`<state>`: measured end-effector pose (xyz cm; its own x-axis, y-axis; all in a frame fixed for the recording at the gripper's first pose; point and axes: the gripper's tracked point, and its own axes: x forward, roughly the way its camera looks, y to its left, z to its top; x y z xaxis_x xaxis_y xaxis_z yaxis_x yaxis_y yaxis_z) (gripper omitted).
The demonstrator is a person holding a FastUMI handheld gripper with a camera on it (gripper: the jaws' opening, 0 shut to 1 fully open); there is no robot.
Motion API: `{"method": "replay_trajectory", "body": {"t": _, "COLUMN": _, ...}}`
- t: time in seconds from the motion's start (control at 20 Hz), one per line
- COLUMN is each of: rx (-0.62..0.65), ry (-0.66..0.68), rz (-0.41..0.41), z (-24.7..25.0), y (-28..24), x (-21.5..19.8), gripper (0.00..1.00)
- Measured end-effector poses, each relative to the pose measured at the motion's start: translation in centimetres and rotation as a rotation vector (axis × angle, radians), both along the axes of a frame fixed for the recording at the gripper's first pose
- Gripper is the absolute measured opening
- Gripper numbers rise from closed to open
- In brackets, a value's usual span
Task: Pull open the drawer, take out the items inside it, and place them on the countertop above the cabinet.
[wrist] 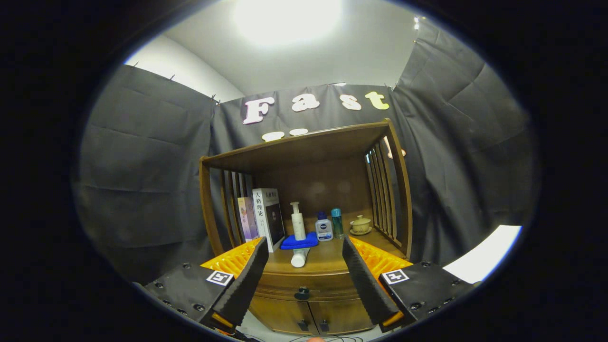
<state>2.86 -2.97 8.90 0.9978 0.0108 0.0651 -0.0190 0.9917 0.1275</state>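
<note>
The surface (327, 259) is the wooden top of a cabinet, with a slatted wooden frame and a roof board over it. At its left side two books (260, 218) stand upright, leaning against the slats. Near the middle lies a blue cloth (299, 242), and a white pump bottle (298, 222) stands at it; whether on the cloth or just behind, I cannot tell. A white tube (299, 257) lies on its side in front of the cloth, touching it. Just right of the cloth stand a small bottle with dark cap (324, 228) and a slim teal bottle (337, 223). Further right sits a lidded cup on a saucer (360, 224). Below the surface is the closed drawer (304, 286), seen between the spread fingers of the tool (302, 268).
</note>
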Motion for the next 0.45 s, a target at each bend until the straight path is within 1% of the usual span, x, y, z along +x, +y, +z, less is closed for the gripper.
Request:
{"method": "replay_trajectory", "body": {"t": 0.3, "rx": -0.018, "ry": -0.007, "rz": -0.038, "z": -1.6, "y": 0.7, "x": -0.4, "gripper": 0.97}}
{"method": "replay_trajectory", "body": {"t": 0.45, "rx": -0.010, "ry": 0.007, "rz": -0.040, "z": -2.7, "y": 1.4, "x": -0.6, "gripper": 0.98}}
